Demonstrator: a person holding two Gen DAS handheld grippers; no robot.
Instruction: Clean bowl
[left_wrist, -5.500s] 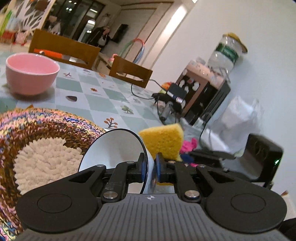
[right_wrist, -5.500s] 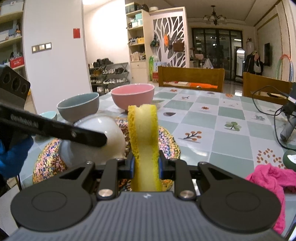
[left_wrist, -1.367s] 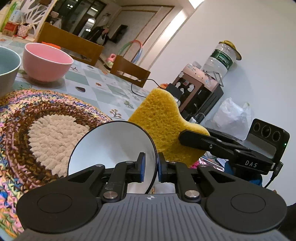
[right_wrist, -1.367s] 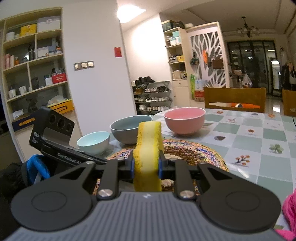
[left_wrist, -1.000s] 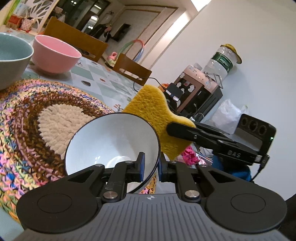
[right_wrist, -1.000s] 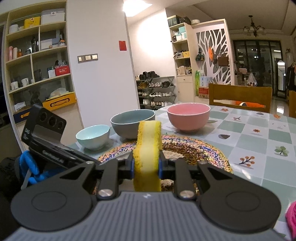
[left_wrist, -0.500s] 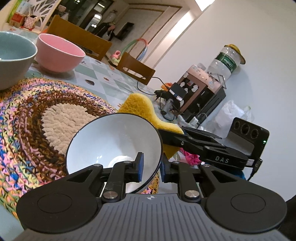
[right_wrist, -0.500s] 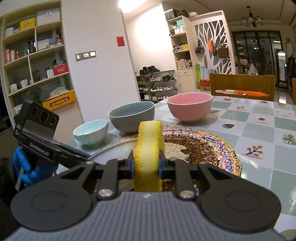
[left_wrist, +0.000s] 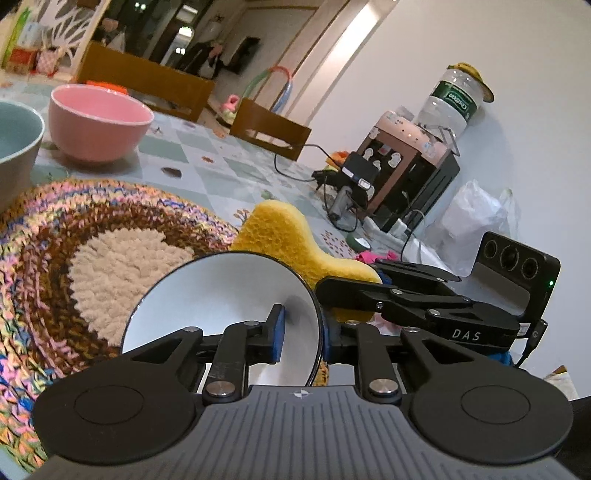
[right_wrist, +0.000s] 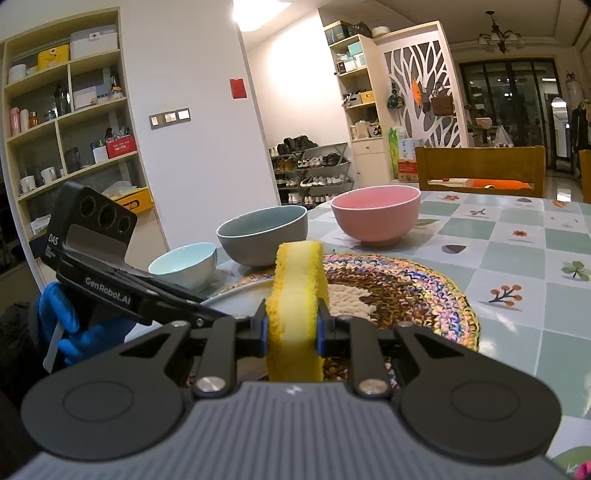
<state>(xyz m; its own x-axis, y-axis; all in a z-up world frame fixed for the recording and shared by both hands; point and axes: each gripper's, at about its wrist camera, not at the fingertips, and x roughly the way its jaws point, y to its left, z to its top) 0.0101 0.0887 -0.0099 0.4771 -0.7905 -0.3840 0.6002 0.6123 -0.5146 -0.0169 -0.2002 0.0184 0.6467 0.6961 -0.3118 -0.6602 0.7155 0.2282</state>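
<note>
Sliding lower behind the bowl (left_wrist: 221, 306), the sponge (left_wrist: 291, 240) is no longer poking high above its rim. Left gripper (left_wrist: 301, 332) has been tightening, pinching the bowl's wall over the mat (left_wrist: 74, 221). Right gripper (right_wrist: 291, 332) is squeezing the sponge, ready for wiping.

White walls (right_wrist: 199, 74), shelving (right_wrist: 66, 122), wooden chairs (right_wrist: 480, 166).

We are in a home dining area: a tiled-pattern table (right_wrist: 517, 243) with wooden chairs (right_wrist: 480, 166), a shoe rack (right_wrist: 314, 166) by the wall, open shelves (right_wrist: 66, 110) of household items, a water dispenser (left_wrist: 413, 177) and a chandelier (right_wrist: 498, 37) beyond a cut-out screen (right_wrist: 424, 88).
</note>
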